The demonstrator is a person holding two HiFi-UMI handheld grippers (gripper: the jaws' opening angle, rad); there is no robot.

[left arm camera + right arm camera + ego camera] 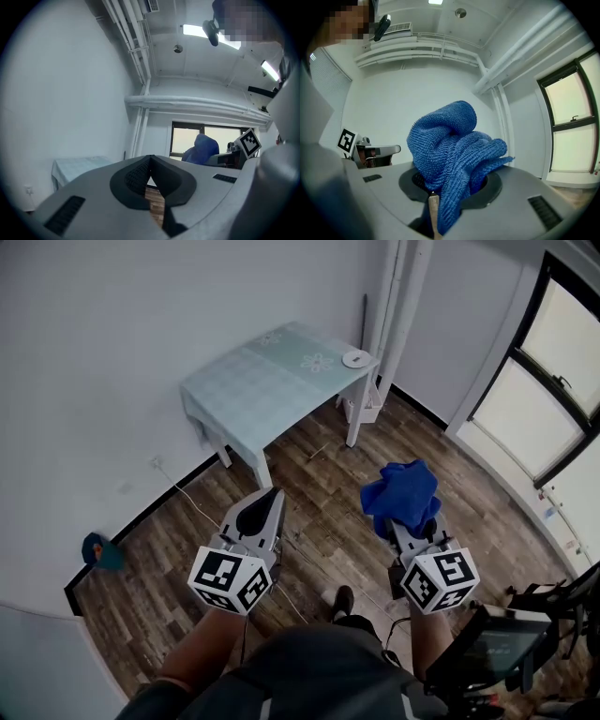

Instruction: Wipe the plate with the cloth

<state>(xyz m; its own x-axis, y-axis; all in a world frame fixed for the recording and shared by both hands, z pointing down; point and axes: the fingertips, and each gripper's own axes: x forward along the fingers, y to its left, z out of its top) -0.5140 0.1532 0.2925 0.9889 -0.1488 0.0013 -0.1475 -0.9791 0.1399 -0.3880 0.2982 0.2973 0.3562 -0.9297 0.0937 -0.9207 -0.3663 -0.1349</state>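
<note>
Plainly, the right gripper [449,180] is clenching on the bunched blue cloth [450,140], which is spilling up over its jaws. The left gripper [150,160] is holding its jaws pressed together with nothing between them. Only the head view is showing the plate [355,358], sitting at the far corner of the pale worktop [272,381], well apart from both grippers.

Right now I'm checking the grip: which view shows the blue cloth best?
The right gripper view: the cloth is close up, pinched in the right tool. The head view shows a bundle from above; the left gripper view shows it small, distant.
</note>
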